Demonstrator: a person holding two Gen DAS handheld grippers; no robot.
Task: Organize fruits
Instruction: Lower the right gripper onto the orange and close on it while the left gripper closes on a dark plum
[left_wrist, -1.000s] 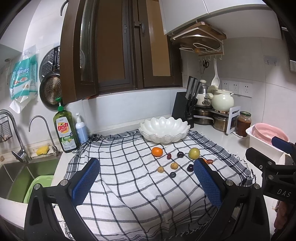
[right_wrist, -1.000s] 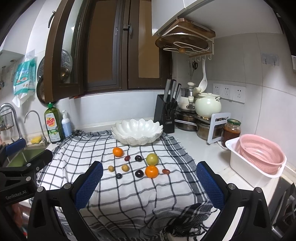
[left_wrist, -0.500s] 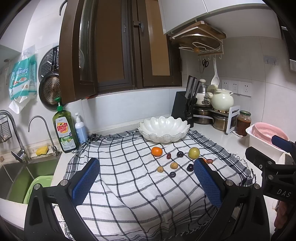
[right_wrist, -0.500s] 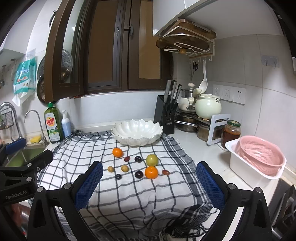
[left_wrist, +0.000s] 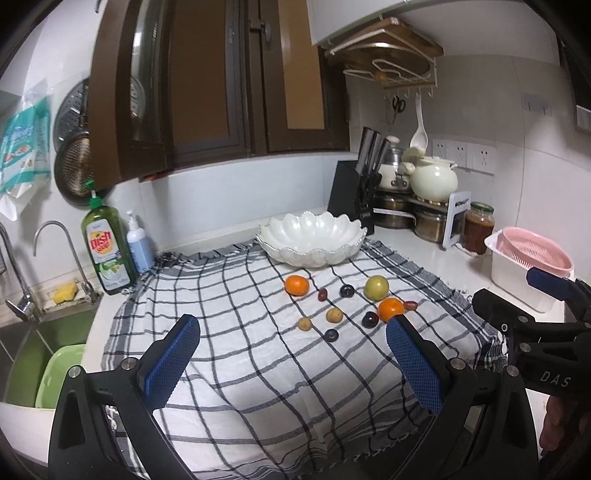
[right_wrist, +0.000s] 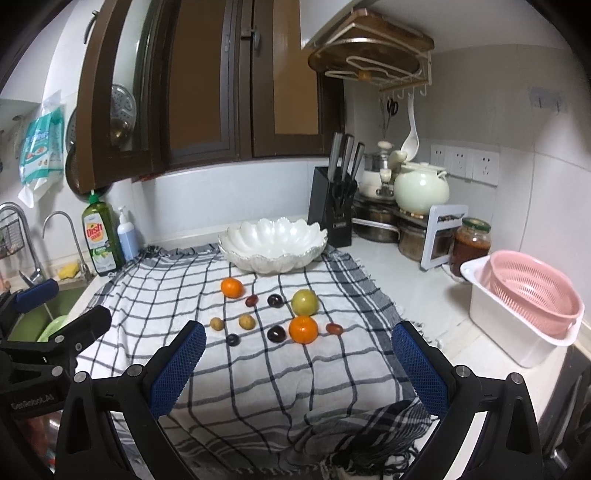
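Note:
Several fruits lie on a black-and-white checked cloth: two oranges, a green apple, dark plums, small brown fruits and red dates. Behind them stands an empty white scalloped bowl. My left gripper hovers open over the cloth's near part, short of the fruits. My right gripper is open too, holding nothing, just in front of the fruit cluster.
A sink with a green basin, tap and dish soap bottle lies to the left. A knife block, pots, a jar and a pink colander in a white tub crowd the right. Cabinet doors hang overhead.
Both grippers have edged slightly toward the fruits; the fruits and bowl have not moved, and both stay open.

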